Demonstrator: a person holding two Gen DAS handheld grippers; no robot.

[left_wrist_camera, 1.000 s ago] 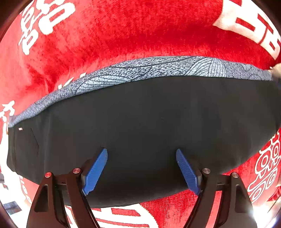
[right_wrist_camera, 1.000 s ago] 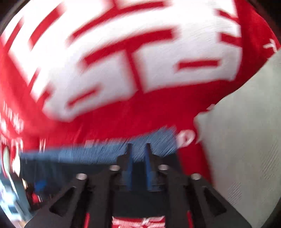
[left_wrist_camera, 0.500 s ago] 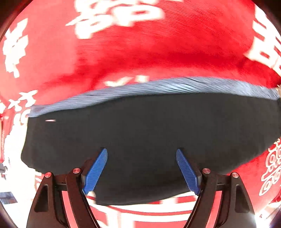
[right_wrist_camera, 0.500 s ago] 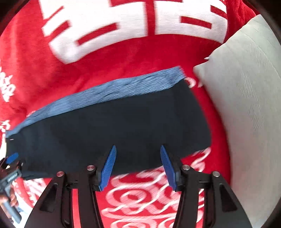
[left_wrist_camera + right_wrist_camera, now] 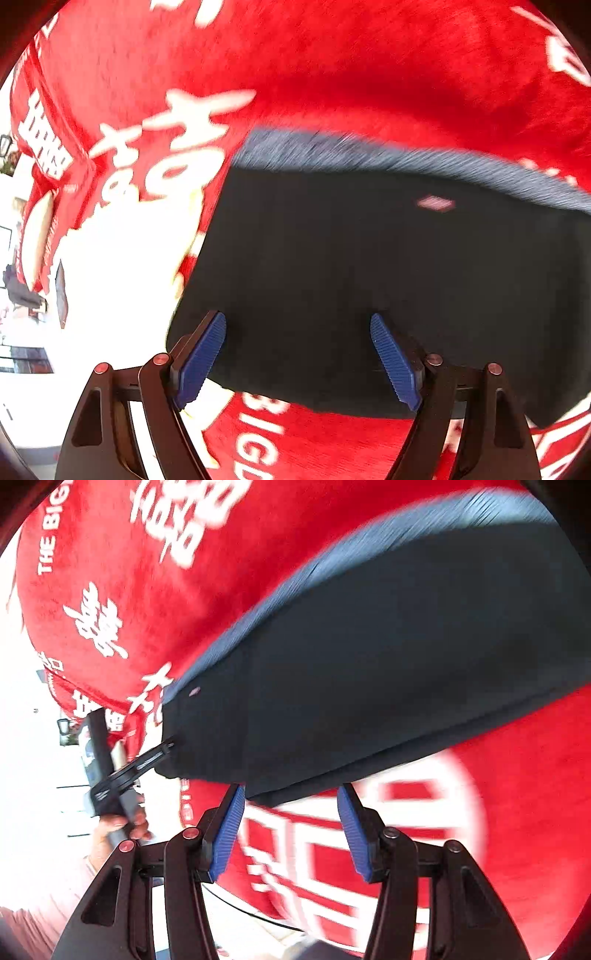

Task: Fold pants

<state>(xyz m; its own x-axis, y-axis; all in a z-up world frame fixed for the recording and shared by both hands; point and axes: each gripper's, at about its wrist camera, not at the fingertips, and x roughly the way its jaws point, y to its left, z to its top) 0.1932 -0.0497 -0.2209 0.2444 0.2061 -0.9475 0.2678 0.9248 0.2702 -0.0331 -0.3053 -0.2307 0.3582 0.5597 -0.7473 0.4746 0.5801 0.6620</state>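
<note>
Black pants with a grey patterned waistband lie flat, folded, on a red blanket. My left gripper hangs open above their near left corner, and nothing sits between its blue pads. In the right wrist view the pants stretch away to the upper right. My right gripper is open just short of their near edge, with only blanket between its pads. That view also shows the left gripper, held by a hand, with its tips at the pants' left corner.
The red blanket with white characters covers the bed, and its edge drops off on the left to a bright floor. A thin black cable runs below the right gripper. A pink sleeve is at the lower left.
Both grippers swept along the pants toward their left end. The right gripper, nearly shut at the waistband corner a second ago, opened and drew back to the near edge.
</note>
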